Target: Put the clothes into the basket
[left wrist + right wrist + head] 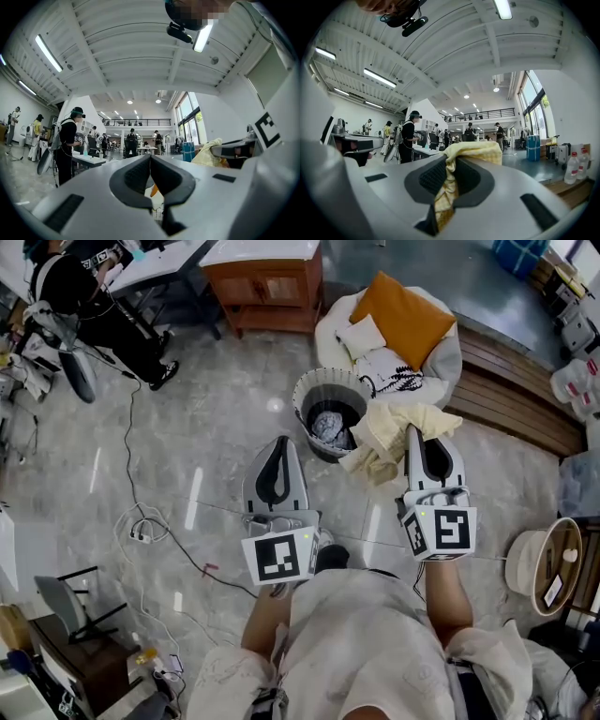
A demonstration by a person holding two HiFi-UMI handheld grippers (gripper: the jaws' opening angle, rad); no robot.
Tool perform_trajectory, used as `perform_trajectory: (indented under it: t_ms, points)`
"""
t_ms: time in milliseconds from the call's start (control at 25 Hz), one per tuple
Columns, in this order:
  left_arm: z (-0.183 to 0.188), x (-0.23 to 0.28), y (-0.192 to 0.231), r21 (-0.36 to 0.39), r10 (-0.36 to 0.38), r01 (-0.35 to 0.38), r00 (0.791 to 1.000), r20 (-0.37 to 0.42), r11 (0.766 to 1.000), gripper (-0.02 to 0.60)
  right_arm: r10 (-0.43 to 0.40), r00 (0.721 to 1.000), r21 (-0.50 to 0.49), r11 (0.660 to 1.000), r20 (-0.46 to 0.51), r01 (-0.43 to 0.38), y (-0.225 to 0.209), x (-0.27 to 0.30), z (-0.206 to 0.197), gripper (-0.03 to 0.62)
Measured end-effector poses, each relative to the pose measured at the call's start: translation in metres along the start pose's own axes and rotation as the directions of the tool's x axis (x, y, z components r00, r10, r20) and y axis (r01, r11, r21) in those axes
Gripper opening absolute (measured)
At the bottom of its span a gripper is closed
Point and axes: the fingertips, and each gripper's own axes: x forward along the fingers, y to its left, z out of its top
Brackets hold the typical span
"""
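In the head view a pale yellow garment (394, 439) hangs bunched from my right gripper (412, 431), just right of the round slatted basket (309, 395). A grey patterned cloth (330, 427) lies inside the basket. In the right gripper view the jaws of the right gripper (450, 164) are shut on the yellow garment (474, 151), which spills over their tips. My left gripper (281, 441) points at the basket's near left side. In the left gripper view the left gripper (151, 161) is shut with nothing in it. Both grippers point level.
Behind the basket is a white beanbag (450, 357) with an orange cushion (403, 315), a white pillow (362, 336) and a black-and-white patterned cloth (392, 371). A wooden platform (525, 395) runs at the right, a wooden cabinet (267, 282) stands at the back, and cables (141, 521) lie on the floor at left.
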Motion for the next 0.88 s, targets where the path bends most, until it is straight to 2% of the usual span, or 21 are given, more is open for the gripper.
perform_trajectory:
  t_ms: [320,440,680,880]
  points:
    - [-0.011,0.031,0.04,-0.026,-0.03,0.03,0.999,-0.01,0.999,0.005,-0.015,0.998,-0.015,1.0,-0.057,0.014,0.026,0.049,-0.015,0.018]
    - [-0.016,0.04,0.044,-0.041,-0.022,0.022,1.0,-0.019,0.999,0.005,-0.009,0.997,-0.017,1.0,-0.08,0.007,0.025,0.061,-0.024,0.02]
    - [-0.028,0.072,0.053,-0.026,-0.008,0.007,1.0,-0.024,1.0,0.005,0.017,0.996,-0.006,1.0,-0.085,-0.018,0.019,0.099,-0.038,0.02]
    - [-0.025,0.11,0.056,-0.027,-0.011,0.012,0.999,0.038,1.0,0.005,0.068,0.993,0.0,0.998,-0.096,-0.068,0.007,0.146,-0.051,0.02]
